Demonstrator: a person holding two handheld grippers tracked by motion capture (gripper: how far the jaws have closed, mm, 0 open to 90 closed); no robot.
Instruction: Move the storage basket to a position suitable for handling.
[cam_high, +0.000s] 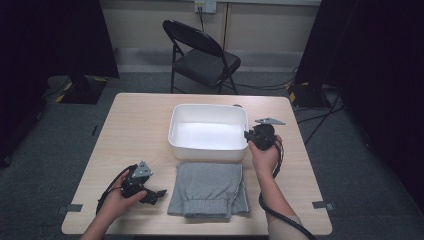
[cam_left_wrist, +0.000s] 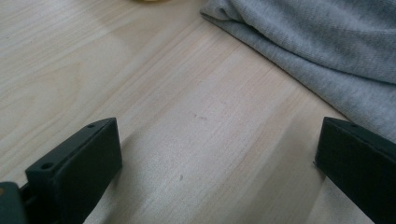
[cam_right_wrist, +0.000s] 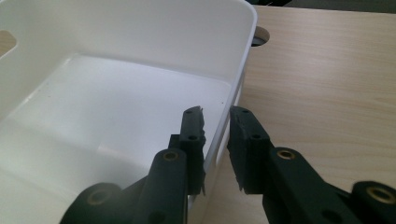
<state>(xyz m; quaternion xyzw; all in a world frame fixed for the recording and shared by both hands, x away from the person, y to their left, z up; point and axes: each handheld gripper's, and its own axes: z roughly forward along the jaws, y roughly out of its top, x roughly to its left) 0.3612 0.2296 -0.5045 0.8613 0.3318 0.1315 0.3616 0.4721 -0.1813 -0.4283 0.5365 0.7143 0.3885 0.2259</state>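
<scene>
The right gripper (cam_high: 248, 136) was held at the right-hand wall of the white plastic tub (cam_high: 173, 131), the forearm reaching up from the near edge of the wooden table (cam_high: 135, 125) with the wrist bent inward toward the tub. In the right gripper view, its two black jaws were seen straddling the thin rim of the tub (cam_right_wrist: 233, 56), one jaw inside and one outside, closed down narrowly on the wall; contact by the inner pad looked plain, while a sliver of gap beside the outer pad could not be ruled out. The left gripper (cam_high: 159, 192) was rested low on the table near its front left corner, pointing toward the folded grey garment (cam_high: 207, 187). Its jaws were spread wide in the left gripper view, with bare wood between them and the grey knit cloth (cam_left_wrist: 327, 51) lying just beyond the right jaw. The tub was set at the middle of the table, empty and glossy, with the garment lying just in front of it.
</scene>
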